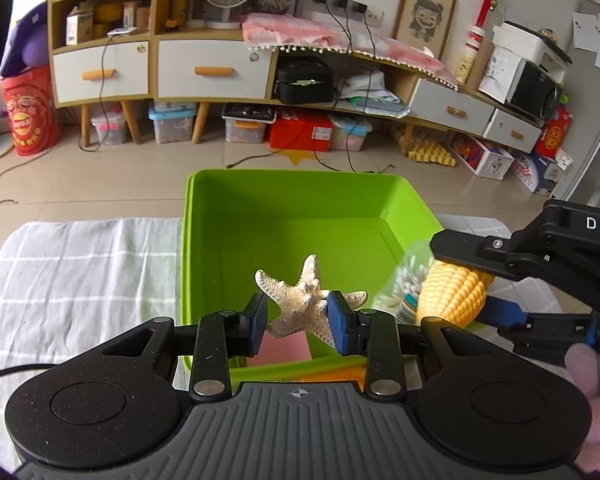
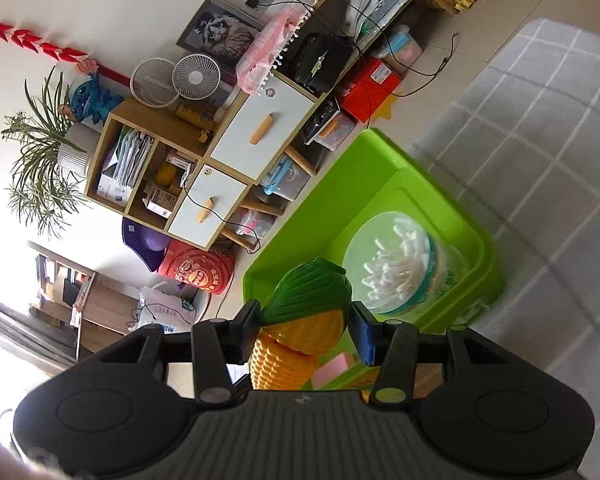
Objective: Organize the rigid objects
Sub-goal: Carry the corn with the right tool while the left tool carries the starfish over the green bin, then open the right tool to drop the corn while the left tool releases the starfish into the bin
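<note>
— Looking along the left gripper [image 1: 298, 322], what do the fingers hold?
— A pale, knobbly starfish [image 1: 306, 300], pinched between the blue pads [image 1: 340, 326] over the near rim of the green bin [image 1: 296, 196], which stands on a grey-and-white checked cloth [image 1: 80, 280] covering the bench.
— And to the right in that view?
— The right gripper [image 1: 466, 284] reaches in from the side with a yellow toy corn cob [image 1: 454, 294] between its fingers, held over the bin's right wall. A clear tub of cotton swabs [image 1: 400, 286] shows just behind the cob. A pink block [image 1: 284, 350] lies low in the bin's near corner.
— What about the right wrist view?
— It is rolled hard to one side. The fingers are closed narrowly on the corn cob [image 2: 300, 332], near where its green husk meets the yellow kernels. Beyond it the swab tub [image 2: 396, 268] sits inside the green bin [image 2: 380, 152], and the pink block [image 2: 332, 368] peeks out beside the cob. The checked cloth [image 2: 540, 160] fills the right side.
</note>
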